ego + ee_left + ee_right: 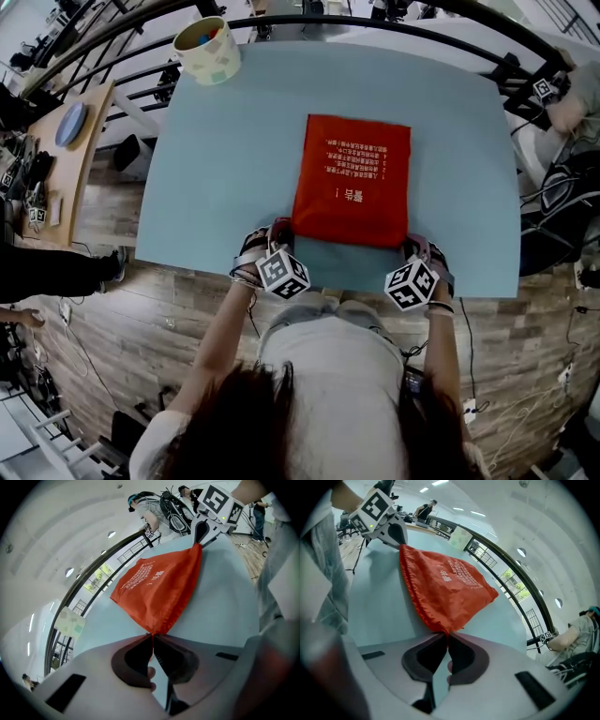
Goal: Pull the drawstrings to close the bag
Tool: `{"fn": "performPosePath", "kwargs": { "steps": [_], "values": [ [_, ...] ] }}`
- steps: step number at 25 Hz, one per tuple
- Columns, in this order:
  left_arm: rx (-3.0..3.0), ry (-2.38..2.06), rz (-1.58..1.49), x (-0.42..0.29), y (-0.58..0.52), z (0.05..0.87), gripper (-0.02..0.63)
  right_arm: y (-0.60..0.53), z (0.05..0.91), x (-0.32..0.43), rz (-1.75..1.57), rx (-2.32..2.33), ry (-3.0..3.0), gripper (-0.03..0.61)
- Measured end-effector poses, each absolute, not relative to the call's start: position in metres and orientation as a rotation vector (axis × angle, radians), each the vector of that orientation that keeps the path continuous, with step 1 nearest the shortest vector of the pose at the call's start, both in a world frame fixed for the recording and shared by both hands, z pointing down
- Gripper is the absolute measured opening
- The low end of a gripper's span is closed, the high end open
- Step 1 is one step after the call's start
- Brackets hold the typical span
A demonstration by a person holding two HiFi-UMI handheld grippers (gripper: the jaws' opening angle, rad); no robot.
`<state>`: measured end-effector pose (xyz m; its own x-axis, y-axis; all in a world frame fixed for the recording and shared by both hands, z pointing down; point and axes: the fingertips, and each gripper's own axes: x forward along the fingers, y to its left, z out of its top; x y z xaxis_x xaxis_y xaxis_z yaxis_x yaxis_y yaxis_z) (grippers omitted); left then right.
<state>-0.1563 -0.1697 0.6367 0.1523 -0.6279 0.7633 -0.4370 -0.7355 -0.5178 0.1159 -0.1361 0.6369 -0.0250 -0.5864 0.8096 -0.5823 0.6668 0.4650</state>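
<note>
At the near edge of the tabletop (234, 169): the bag (352, 178), red, lies flat with its print face up and one hem along that edge.
Left gripper (152, 635): fingers are closed tight on the bag's near-left corner, and the red fabric gathers to a point where they meet.
Right gripper (446, 633): fingers are likewise closed on the near-right corner, with fabric pinched between them.
Drawstrings: not made out separately in any view. Whether cord or only cloth sits in each pinch cannot be told.
Mouth of bag: judged not yet drawn, as the near hem spans the bag's full width between the two corners.
Cup (208, 49): at the far-left corner of the tabletop, well apart from the work.
Risk, caught cloth: if fabric is held along with the cord, an outward pull would stretch the hem rather than close it.
Risk, slip: the pinch sits at the very fingertips, so the cord may slide out under load.
Risk, drag: nothing holds the bag's body down, so an uneven pull could haul it sideways or off the near edge.
</note>
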Motion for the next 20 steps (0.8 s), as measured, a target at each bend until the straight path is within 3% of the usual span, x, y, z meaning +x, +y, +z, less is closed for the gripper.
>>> {"fn": "performPosePath", "kwargs": {
  "steps": [20],
  "values": [
    [-2.425,1.356,-1.5,-0.172,-0.172,0.62,0.017,-0.125,0.618,0.122,0.175,1.191,-1.74,0.028]
  ]
}}
